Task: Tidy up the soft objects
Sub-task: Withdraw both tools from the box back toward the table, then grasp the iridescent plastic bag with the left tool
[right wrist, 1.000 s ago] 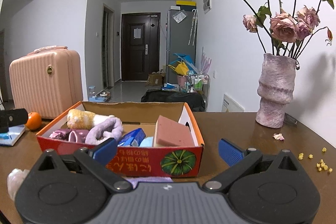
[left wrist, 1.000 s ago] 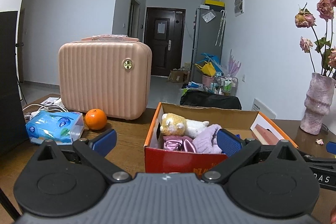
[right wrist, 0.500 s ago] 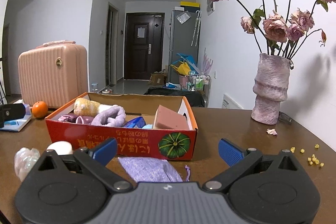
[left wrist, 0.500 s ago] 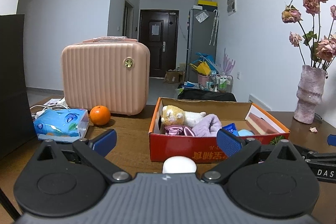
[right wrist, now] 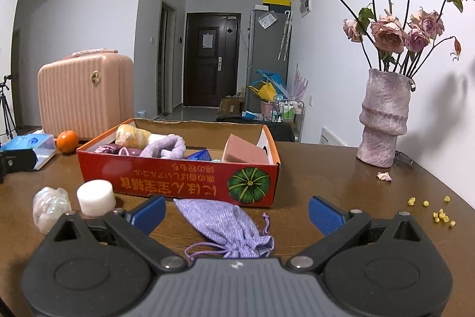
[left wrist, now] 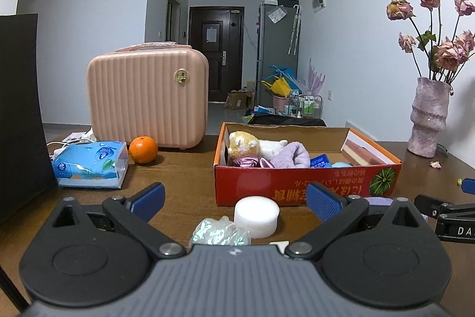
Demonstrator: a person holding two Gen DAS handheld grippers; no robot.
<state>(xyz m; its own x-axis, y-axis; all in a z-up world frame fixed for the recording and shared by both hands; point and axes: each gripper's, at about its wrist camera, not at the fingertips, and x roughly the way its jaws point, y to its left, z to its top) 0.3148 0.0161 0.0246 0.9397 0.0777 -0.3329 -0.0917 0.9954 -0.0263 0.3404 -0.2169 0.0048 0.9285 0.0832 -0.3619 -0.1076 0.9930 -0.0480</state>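
Observation:
A red cardboard box [left wrist: 297, 186] [right wrist: 184, 180] on the brown table holds a yellow plush toy [left wrist: 242, 145], a lilac fluffy piece [right wrist: 166, 146], a pink sponge block [right wrist: 243, 152] and other soft items. In front of it lie a white foam cylinder [left wrist: 256, 216] [right wrist: 95, 196], a crumpled iridescent wad [left wrist: 218, 233] [right wrist: 49, 205] and a lilac drawstring pouch [right wrist: 228, 223]. My left gripper [left wrist: 234, 199] is open, with the cylinder and wad between its fingers' lines. My right gripper [right wrist: 236, 208] is open above the pouch.
A pink ribbed case [left wrist: 148, 97] stands at the back left with an orange [left wrist: 143, 149] and a blue tissue pack [left wrist: 90, 164] before it. A vase of dried roses [right wrist: 383, 118] stands at the right, with yellow crumbs [right wrist: 439, 213] on the table.
Both grippers have drawn back from the box. The foam cylinder, the wad and the pouch have come into view in front of it. Both stay open.

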